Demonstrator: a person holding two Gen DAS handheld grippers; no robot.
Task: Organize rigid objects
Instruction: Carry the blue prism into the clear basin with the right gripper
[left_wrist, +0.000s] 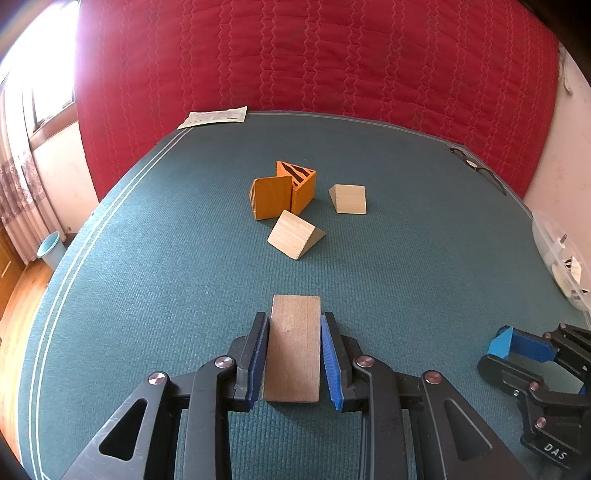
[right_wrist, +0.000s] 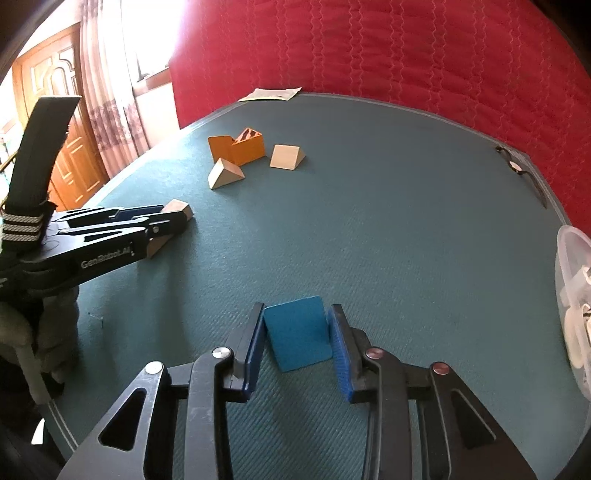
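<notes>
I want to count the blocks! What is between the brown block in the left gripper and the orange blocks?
One pale wooden wedge lies on the green cloth between them, seen from the left wrist.

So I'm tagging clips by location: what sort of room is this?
Probably a room in a home, likely a bedroom: a red quilted mattress stands behind the green-covered table, with curtains at a bright window and a panelled wooden door beside them.

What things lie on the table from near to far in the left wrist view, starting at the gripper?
left gripper holding the brown block → pale wedge → orange blocks → paper sheet at the far edge
</notes>
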